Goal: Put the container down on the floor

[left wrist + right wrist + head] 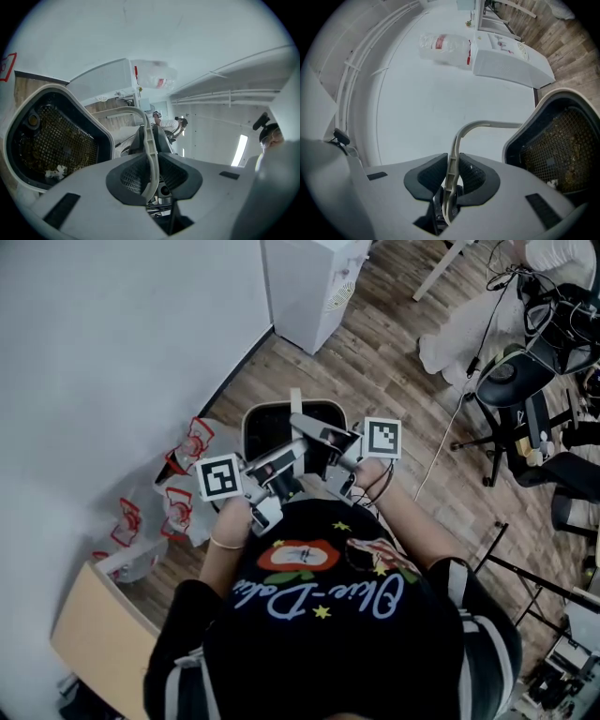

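**Clerk:** Head view first. Where is the container?

**Inspector:** The container, dark inside with a pale rim, sits just ahead of the person's chest, over the wood floor and near the white wall. Its pale handle stands up over the opening. The left gripper and the right gripper meet above it from either side. This view does not show whether the base touches the floor.

**Clerk:** And around it?

**Inspector:** A white appliance stands by the wall beyond the container. Red-and-white bags lie along the foot of the wall to the left. An office chair stands well apart on the right.

**Clerk:** The left gripper view?

**Inspector:** The left gripper has its jaws narrow. Both pads press on the flat strip of the handle, which runs up between them and arches left towards the container. A mesh lining shows inside, with a few pale scraps at its lower edge.

**Clerk:** The right gripper view?

**Inspector:** It matches. The right gripper is clamped on the handle, with a pad tight against each face of the strip. From there the handle bends right to the rim of the container, which fills the right edge of the view. The mesh shows again inside. The appliance and a clear bag lie beyond, against the wall.
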Tool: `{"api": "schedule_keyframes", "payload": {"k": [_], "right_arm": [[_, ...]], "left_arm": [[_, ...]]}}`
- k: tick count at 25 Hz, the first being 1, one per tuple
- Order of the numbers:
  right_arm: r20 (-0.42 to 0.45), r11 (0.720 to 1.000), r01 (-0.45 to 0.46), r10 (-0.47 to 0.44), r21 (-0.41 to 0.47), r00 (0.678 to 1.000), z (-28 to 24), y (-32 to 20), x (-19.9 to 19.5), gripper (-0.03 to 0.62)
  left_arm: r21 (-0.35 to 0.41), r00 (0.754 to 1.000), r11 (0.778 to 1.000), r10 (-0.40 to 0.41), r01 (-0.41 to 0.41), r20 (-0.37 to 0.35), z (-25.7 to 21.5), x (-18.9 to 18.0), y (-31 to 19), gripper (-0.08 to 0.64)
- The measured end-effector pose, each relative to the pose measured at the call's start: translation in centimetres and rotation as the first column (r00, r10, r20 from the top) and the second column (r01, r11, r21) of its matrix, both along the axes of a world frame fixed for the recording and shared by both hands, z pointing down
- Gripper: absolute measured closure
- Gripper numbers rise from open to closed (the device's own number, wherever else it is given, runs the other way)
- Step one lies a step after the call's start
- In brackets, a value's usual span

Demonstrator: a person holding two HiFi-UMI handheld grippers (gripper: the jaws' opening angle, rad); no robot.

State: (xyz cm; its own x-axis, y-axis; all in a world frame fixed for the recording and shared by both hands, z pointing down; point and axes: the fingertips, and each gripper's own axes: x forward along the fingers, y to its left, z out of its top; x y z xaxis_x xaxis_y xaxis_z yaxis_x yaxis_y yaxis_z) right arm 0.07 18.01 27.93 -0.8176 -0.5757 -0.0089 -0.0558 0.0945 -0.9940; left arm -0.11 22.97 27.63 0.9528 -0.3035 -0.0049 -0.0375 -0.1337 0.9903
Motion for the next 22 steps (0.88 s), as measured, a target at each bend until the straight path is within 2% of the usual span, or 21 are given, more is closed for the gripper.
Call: {"api": "schedule_keyframes", "payload": {"k": [8,16,22], "right_arm": [[0.008,1.0,0.021,-0.021,0.016,1.0,-0.5,-0.5,-0.3,0.523],[-0.003,0.996,0.085,-0.085,0.006,0.996,-0.1,-1.0,-0.9,0.523],[-0.021,0.99,0.14,-0.14,-0.017,0.99,0.6,-4.2,-0.2,0.523]], "left_arm": [[0.022,1.0,1.0,-0.018,0.018,0.002,-0.5,-0.1,-0.4,0.489],[-0.004,0.998,0.998,-0.065,0.065,-0.008,-0.1,-0.3,-1.0,0.488],[-0.026,0.992,0.992,-0.126,0.126,-0.003,0.7,0.4,-4.1,0.491]]}}
